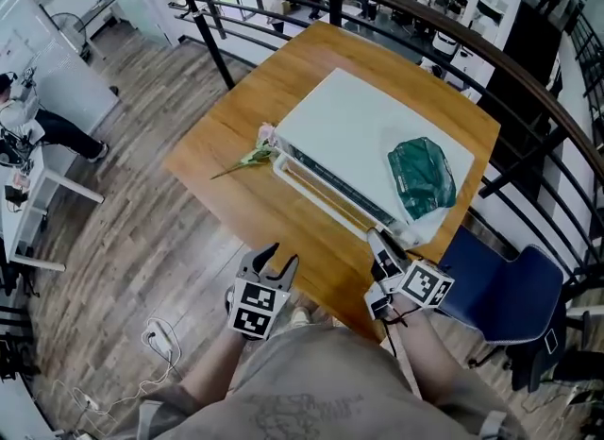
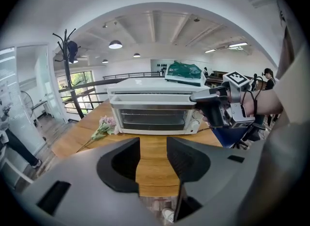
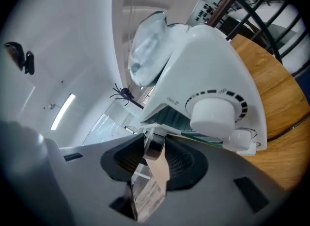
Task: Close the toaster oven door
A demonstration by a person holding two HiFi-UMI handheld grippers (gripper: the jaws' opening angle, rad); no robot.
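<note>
The left claw point(image 2: 153, 145) hangs over the near edge of the wooden table point(image 1: 283, 230). Its jaws stand partly apart, with nothing between them but bare tabletop.

The right claw point(image 1: 377, 237), off to the left claw's right and a little further forward, has its jaws about half open around the right-hand end of the oven's handle point(image 3: 156, 147). The round metal tip of that bar fills the gap, and the pads appear to lie against it on both sides.

Just past the right claw's jaws is the glass door point(image 2: 152, 118), which stands upright or nearly so against the front of the toaster oven point(image 1: 349, 136). I cannot tell whether it is fully shut. To the right of those jaws, on the oven's front panel, a big white dial point(image 3: 213, 116) sticks out, with a smaller knob point(image 3: 242, 137) below it.

Straight ahead of the left claw, the oven sits across the middle of the table. A pink flower point(image 1: 255, 157) lies on the wood just beside its left corner, ahead of the left claw and to its left. A green bag point(image 1: 422, 176) rests on the oven's top, beyond the right claw.

A blue chair point(image 1: 505, 287) stands off the table edge to the right claw's right. A dark railing point(image 1: 472, 42) curves round behind the table.
</note>
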